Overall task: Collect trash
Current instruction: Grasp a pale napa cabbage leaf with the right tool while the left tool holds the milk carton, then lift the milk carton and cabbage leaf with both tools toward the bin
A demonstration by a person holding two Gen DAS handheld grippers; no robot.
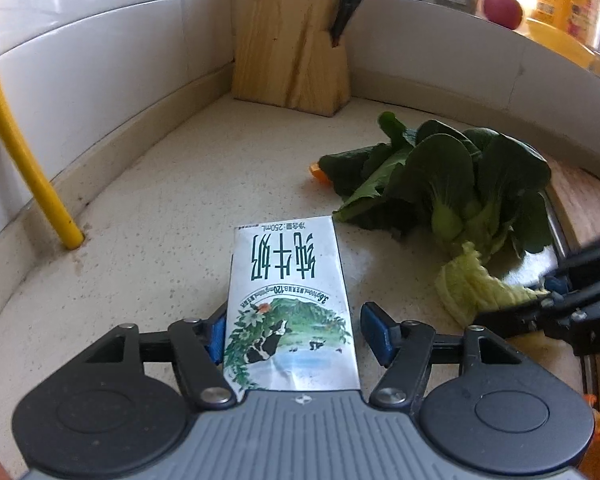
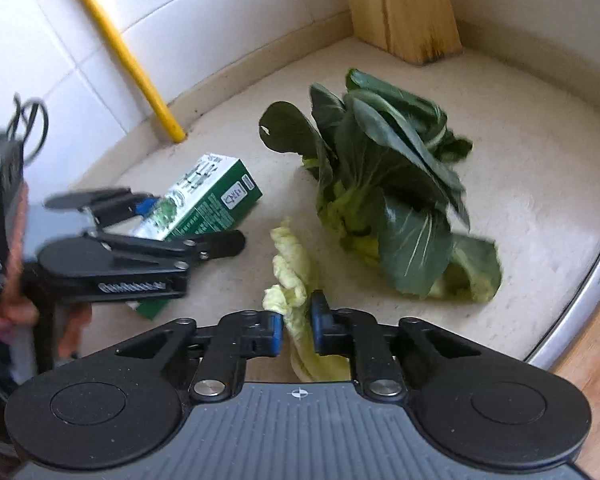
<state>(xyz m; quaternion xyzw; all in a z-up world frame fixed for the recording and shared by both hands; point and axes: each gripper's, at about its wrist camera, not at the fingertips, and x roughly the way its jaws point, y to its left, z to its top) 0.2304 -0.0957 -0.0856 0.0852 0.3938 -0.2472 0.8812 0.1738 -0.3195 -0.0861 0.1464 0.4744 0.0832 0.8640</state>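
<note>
A: Left wrist view has the left tongs [image 1: 292,330] straddling a milk carton [image 1: 290,304] lying flat on the bench [image 1: 148,208]; blue pads [image 1: 374,334] sit either side of it; the left one looks right against the carton, the right one has a gap, so I'd call them apart, not clamped yet.

B: yeah, and from the right wrist view you can see the carton's green side [image 2: 216,204]; it lies near the bench's back edge, not far from the yellow pipe [image 2: 140,76] that comes down by the tiled wall.

A: what about the right tongs [image 2: 296,330]?

B: nearly together, pinching a pale cabbage leaf [image 2: 290,276] between the pads; the leaf sticks out forward, just beside the pile of dark bok choy [image 2: 388,184] in the middle of the bench.

A: wooden knife block [image 1: 288,40] stands in the back corner; small orange scrap [image 1: 318,172] peeks out from behind the greens; can't tell what it is.

B: a hand [image 2: 16,300] is visible gripping the left tool, blurry though.
</note>
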